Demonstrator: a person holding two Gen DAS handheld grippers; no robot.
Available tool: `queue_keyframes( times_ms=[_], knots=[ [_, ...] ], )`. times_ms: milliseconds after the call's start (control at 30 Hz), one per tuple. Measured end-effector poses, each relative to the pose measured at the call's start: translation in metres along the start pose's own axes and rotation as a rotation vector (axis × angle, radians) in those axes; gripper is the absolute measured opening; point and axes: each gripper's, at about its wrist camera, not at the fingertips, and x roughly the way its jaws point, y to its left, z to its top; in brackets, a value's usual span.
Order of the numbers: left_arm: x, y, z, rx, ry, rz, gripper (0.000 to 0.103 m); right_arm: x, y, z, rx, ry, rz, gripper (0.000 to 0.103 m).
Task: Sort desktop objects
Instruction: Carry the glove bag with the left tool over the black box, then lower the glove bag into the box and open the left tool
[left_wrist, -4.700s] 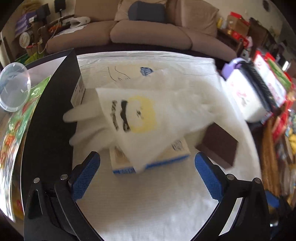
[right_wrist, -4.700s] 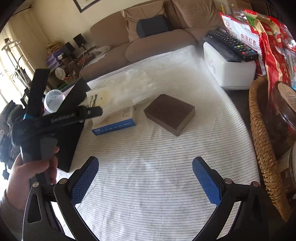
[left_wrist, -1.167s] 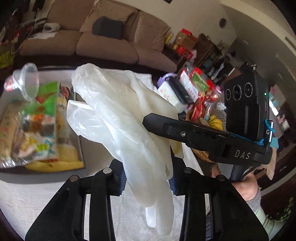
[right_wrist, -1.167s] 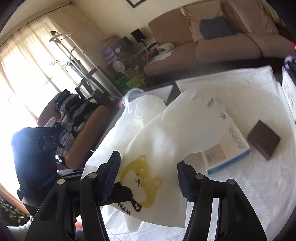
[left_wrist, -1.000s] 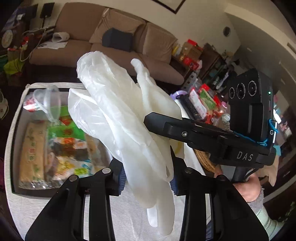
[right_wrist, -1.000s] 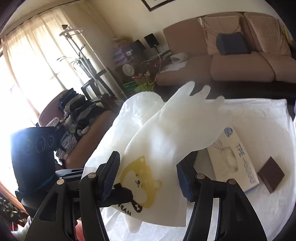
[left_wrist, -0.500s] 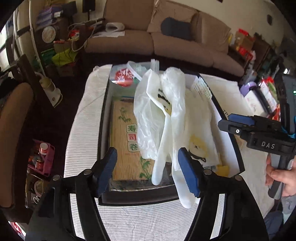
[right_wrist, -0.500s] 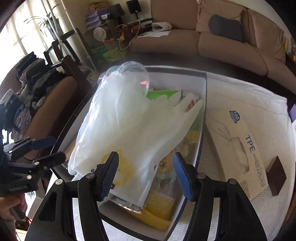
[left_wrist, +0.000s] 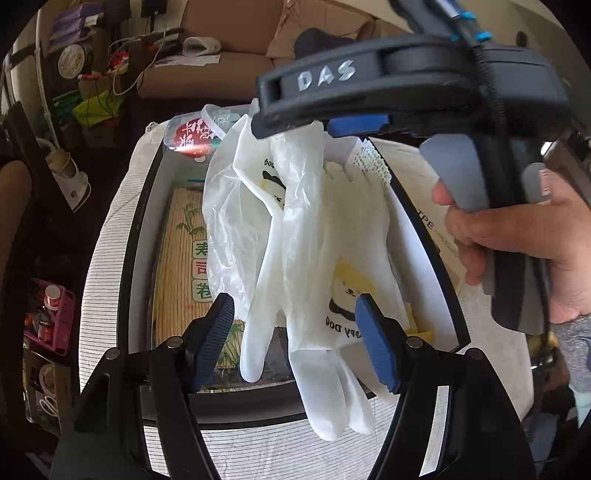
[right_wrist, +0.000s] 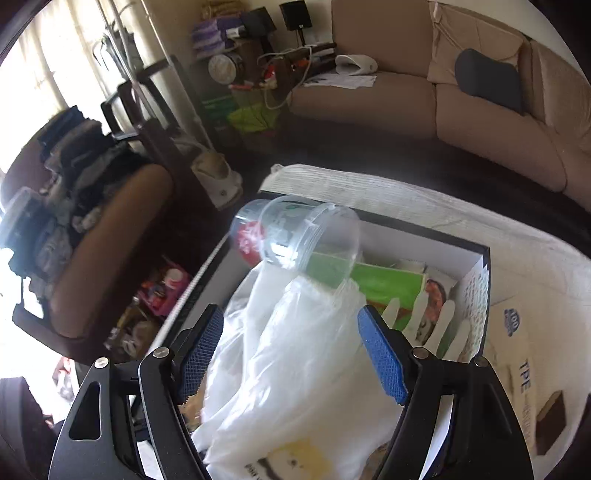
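A bundle of white plastic gloves (left_wrist: 314, 266) and a dog-print plastic bag (left_wrist: 351, 291) lies draped over the contents and near rim of an open black box (left_wrist: 122, 258). My left gripper (left_wrist: 295, 339) is open just above the bundle's near end. My right gripper (right_wrist: 291, 350) is open over the same bundle (right_wrist: 295, 369); its body (left_wrist: 406, 77) shows from the side in the left wrist view, above the box. Neither gripper holds anything.
The box also holds a bamboo sushi mat (left_wrist: 181, 266), snack packets (right_wrist: 384, 288) and a clear plastic cup (right_wrist: 306, 236). A TPE glove carton (right_wrist: 517, 354) and a brown block (right_wrist: 550, 417) lie on the striped cloth right of the box. A chair (right_wrist: 92, 229) stands left.
Both grippers have opened wider and let go of the gloves and bag, which have sunk into the box. The right gripper has swung across above the box.
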Motion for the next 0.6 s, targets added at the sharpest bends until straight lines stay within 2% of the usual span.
queue_keyframes(
  times_ms=[67,133,233,300,367,400,500,600],
  knots=[
    [0.003,0.005,0.001,-0.003,0.008,0.009,0.065,0.03,0.003,-0.006,-0.06,0.081,-0.091,0.078],
    [0.008,0.008,0.003,0.007,0.016,0.037,0.065,0.059,0.004,-0.021,-0.161,0.17,-0.241,0.078],
    [0.02,0.015,0.006,0.002,0.045,0.044,0.066,0.07,-0.007,-0.042,-0.299,0.186,-0.455,0.077],
    [0.032,0.013,0.008,0.03,0.077,0.089,0.069,0.066,-0.016,-0.05,-0.365,0.185,-0.526,0.077],
    [0.04,0.012,0.012,0.064,0.096,0.163,0.076,0.052,-0.022,-0.05,-0.378,0.17,-0.513,0.077],
    [0.042,0.012,0.015,0.075,0.1,0.2,0.082,0.043,-0.023,-0.047,-0.374,0.15,-0.48,0.077],
    [0.053,0.014,0.02,0.139,0.133,0.301,0.083,-0.002,-0.033,-0.034,-0.263,0.039,-0.282,0.079],
    [0.051,0.017,0.022,0.155,0.132,0.329,0.084,-0.047,-0.051,-0.023,-0.07,-0.066,-0.096,0.083]
  ],
)
